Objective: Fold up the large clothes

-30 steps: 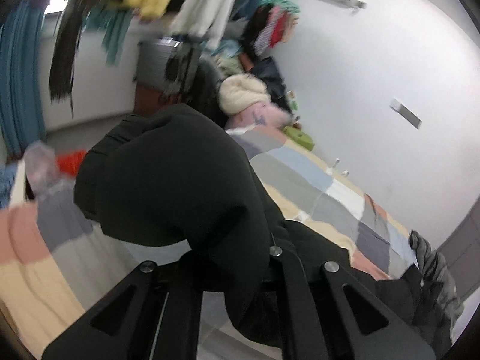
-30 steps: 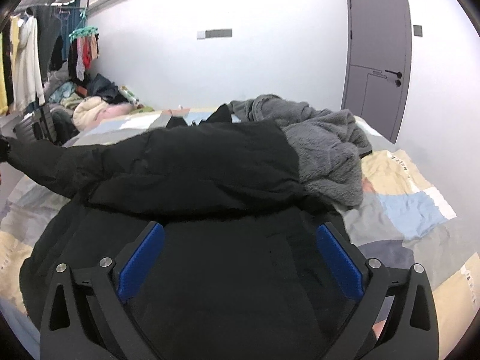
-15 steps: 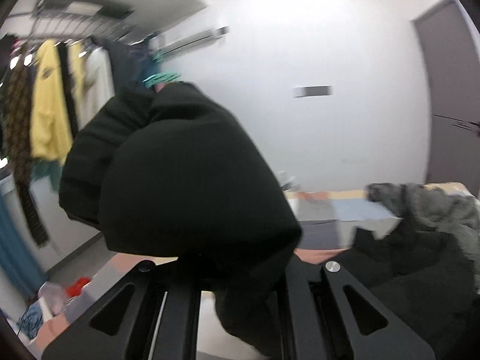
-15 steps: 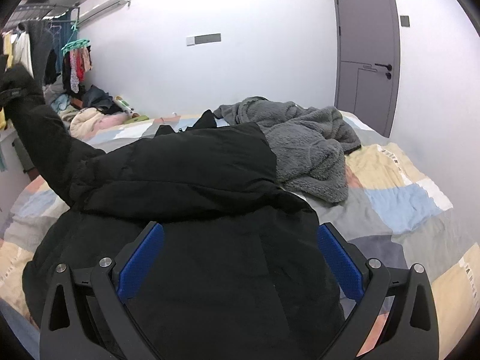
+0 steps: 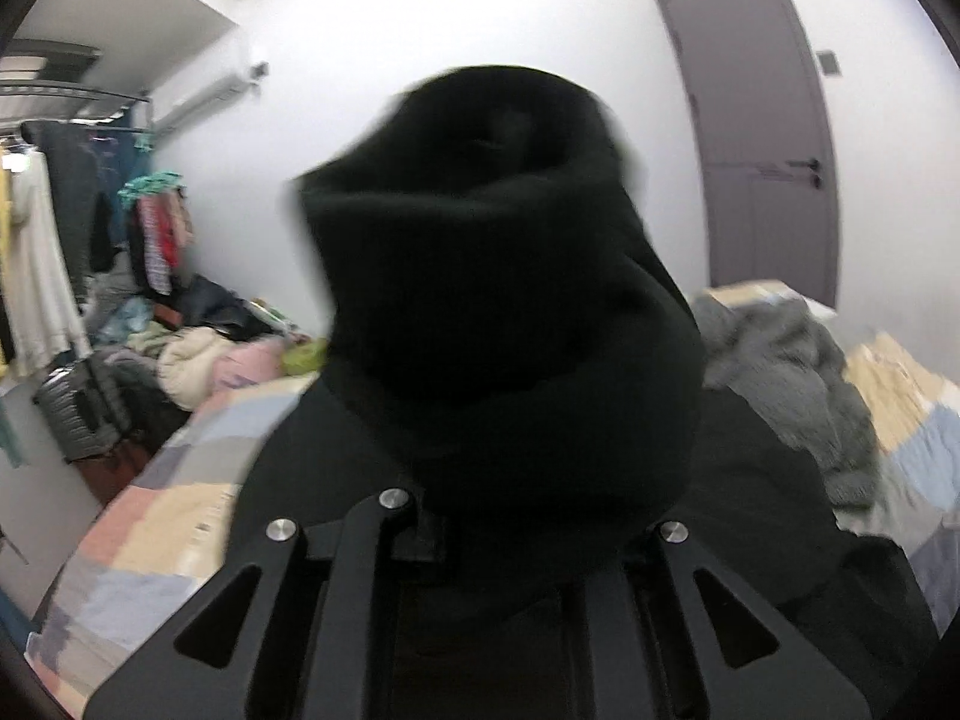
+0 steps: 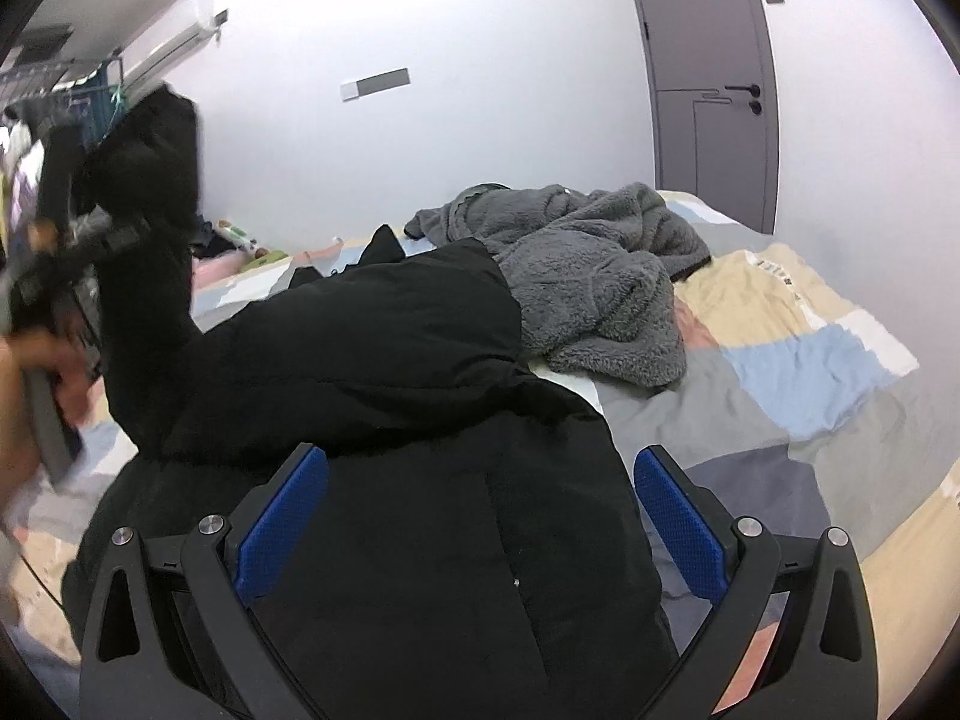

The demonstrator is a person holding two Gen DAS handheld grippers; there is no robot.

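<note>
left gripper [image 5: 504, 546]: jaws pinched in on the sleeve end of the bulky black padded jacket [image 6: 384, 372]; fabric bunches between the black fingers [image 5: 360, 588] and hides the tips.
sleeve [image 5: 498, 300]: lifted off the bed, cuff end up in front of the white wall, blurred; from the right wrist view it rises at far left [image 6: 150, 204] with the person's left hand [image 6: 24, 378] on the gripper handle.
right gripper [image 6: 480, 516]: jaws spread wide, blue textured pads [image 6: 282, 516] well apart, straddling the jacket's near part; whether the pads touch the fabric I cannot tell, nothing is clamped.
jacket: body lies flat across the bed with the patchwork pastel quilt [image 6: 810, 372], one layer folded over the torso.
grey fleece garment [image 6: 594, 276]: crumpled heap on the bed, touching the jacket's far right edge.
grey door [image 6: 708, 72]: shut, in the wall behind the bed.
clothes rack with hanging garments [image 5: 72, 228]: at left, pile of clothes beneath it.
</note>
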